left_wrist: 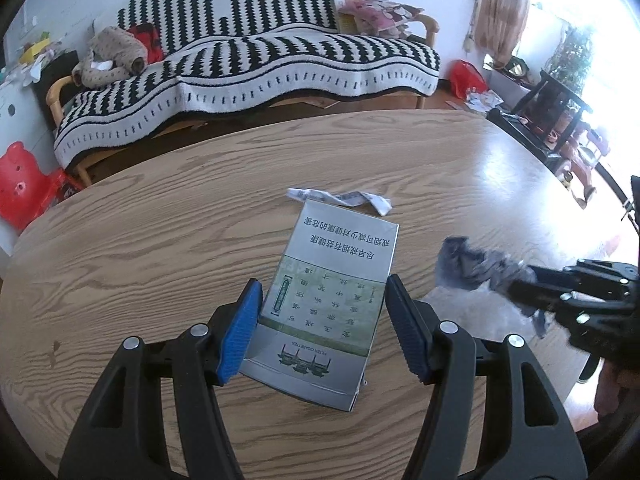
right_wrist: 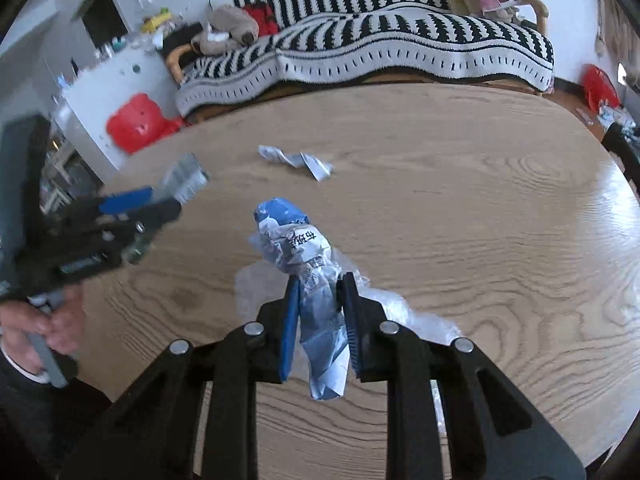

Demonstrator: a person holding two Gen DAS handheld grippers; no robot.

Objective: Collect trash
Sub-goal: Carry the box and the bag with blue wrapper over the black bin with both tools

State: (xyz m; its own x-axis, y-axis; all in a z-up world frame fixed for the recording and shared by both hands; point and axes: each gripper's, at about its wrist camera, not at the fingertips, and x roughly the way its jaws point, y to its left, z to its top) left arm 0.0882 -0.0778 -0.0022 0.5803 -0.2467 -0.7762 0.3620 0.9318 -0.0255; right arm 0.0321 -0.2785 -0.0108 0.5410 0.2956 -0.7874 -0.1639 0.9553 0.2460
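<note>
A silver cigarette box (left_wrist: 348, 240) with green print sits between the blue pads of my left gripper (left_wrist: 323, 284), which is shut on its two sides. The right wrist view shows that gripper (right_wrist: 160, 200) at the left, holding the box (right_wrist: 186, 178) above the wooden table (right_wrist: 480, 200). My right gripper (right_wrist: 320, 280) is shut on a crumpled blue and white wrapper (right_wrist: 296, 240), which sticks out past both ends of the pads. In the left wrist view the wrapper (left_wrist: 468, 268) hangs from the right gripper (left_wrist: 524, 280) at the right. A crumpled paper strip (left_wrist: 344, 199) (right_wrist: 298, 160) lies on the table beyond both.
Clear plastic film (right_wrist: 416, 320) lies on the table under the right gripper. Behind the round table (left_wrist: 160, 220) stands a sofa under a black and white blanket (left_wrist: 260, 64). A red stool (left_wrist: 20, 184) is at the left, a dark shelf (left_wrist: 552, 120) at the right. A hand (right_wrist: 56, 328) holds the left gripper.
</note>
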